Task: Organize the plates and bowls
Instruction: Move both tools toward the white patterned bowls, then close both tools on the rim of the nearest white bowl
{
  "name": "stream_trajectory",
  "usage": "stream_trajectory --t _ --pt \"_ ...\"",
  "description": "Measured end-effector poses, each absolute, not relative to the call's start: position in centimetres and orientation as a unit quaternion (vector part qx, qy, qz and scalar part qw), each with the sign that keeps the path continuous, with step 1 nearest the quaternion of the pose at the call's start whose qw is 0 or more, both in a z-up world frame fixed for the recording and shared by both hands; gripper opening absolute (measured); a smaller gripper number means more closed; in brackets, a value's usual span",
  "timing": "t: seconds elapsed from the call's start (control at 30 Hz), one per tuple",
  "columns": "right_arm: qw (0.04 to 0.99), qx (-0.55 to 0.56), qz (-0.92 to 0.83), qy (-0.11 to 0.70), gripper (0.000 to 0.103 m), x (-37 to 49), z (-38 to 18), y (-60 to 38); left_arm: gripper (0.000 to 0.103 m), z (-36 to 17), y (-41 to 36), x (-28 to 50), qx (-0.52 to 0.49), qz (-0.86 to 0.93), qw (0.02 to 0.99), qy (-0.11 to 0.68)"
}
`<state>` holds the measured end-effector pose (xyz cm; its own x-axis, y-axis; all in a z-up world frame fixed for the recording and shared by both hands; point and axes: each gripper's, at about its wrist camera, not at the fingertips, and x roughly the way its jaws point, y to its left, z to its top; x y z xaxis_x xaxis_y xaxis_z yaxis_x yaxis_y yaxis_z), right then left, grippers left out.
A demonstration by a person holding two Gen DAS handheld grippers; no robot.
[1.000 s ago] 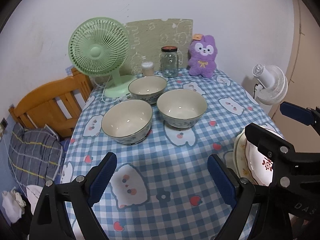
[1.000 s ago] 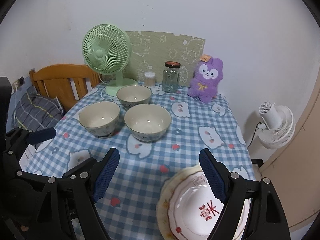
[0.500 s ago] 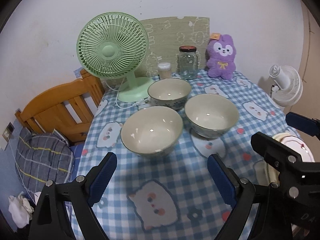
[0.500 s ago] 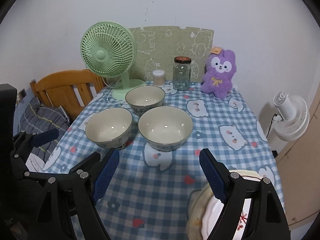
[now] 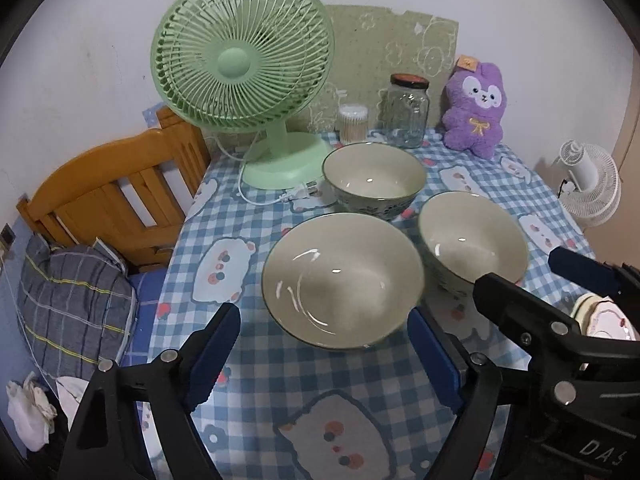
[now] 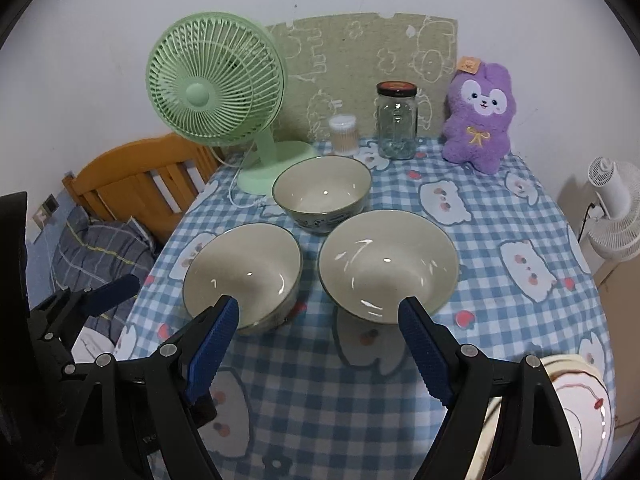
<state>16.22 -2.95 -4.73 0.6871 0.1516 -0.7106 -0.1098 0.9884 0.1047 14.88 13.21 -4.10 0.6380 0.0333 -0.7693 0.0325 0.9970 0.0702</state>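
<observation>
Three cream bowls stand on the blue checked tablecloth (image 5: 280, 384): a near-left bowl (image 5: 342, 280) (image 6: 244, 268), a right bowl (image 5: 472, 240) (image 6: 388, 260) and a far bowl (image 5: 374, 176) (image 6: 322, 192). My left gripper (image 5: 323, 317) hovers at the near-left bowl's front; its jaws are closing, wider than the bowl and not pressing it. My right gripper (image 6: 318, 304) (image 5: 516, 268) is open, with its fingertips in front of the two near bowls and nothing gripped. The left gripper (image 6: 84, 300) also shows at the left edge. Stacked plates (image 6: 576, 400) (image 5: 600, 316) lie at the near right.
At the back stand a green desk fan (image 5: 240, 60) with its cord (image 5: 272, 200), a swab pot (image 5: 353, 122), a glass jar (image 5: 406, 114) and a purple plush (image 5: 478, 108). A wooden headboard (image 5: 116, 192) borders the table's left. A white fan (image 6: 612, 208) stands at the right.
Both grippers have come forward and down toward the bowls, which now look larger. The plates have slid toward the lower right edge. The left jaws have narrowed slightly.
</observation>
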Motion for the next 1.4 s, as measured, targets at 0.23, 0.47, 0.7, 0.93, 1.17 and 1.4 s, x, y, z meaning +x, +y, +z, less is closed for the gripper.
stream_trajectory --t 0.23,0.47,0.7,0.93,1.17,1.4 --pt "0.909 0.01 0.07 0.411 0.071 19.2 -6.4 -0.9 0.079 -6.2 15.0 17.5 0.035 0.013 0.896 0.443" --pt "0.899 -0.004 0.077 0.432 0.047 21.0 -7.9 0.9 0.067 -7.7 16.1 18.5 0.033 0.02 0.891 0.452" --pt "0.889 0.009 0.074 0.451 0.041 22.4 -8.8 1.4 0.052 -8.7 17.2 19.7 0.014 0.018 0.884 0.467" --pt "0.884 0.006 0.059 0.463 0.036 23.2 -9.4 1.7 0.038 -9.4 17.8 20.6 0.008 0.021 0.878 0.478" --pt "0.883 -0.016 0.04 0.468 0.025 24.0 -10.3 1.9 0.033 -9.5 18.3 21.1 0.002 0.03 0.882 0.471" --pt "0.875 -0.02 0.042 0.482 0.022 24.8 -11.4 2.1 0.018 -10.2 18.2 21.9 -0.014 0.015 0.868 0.495"
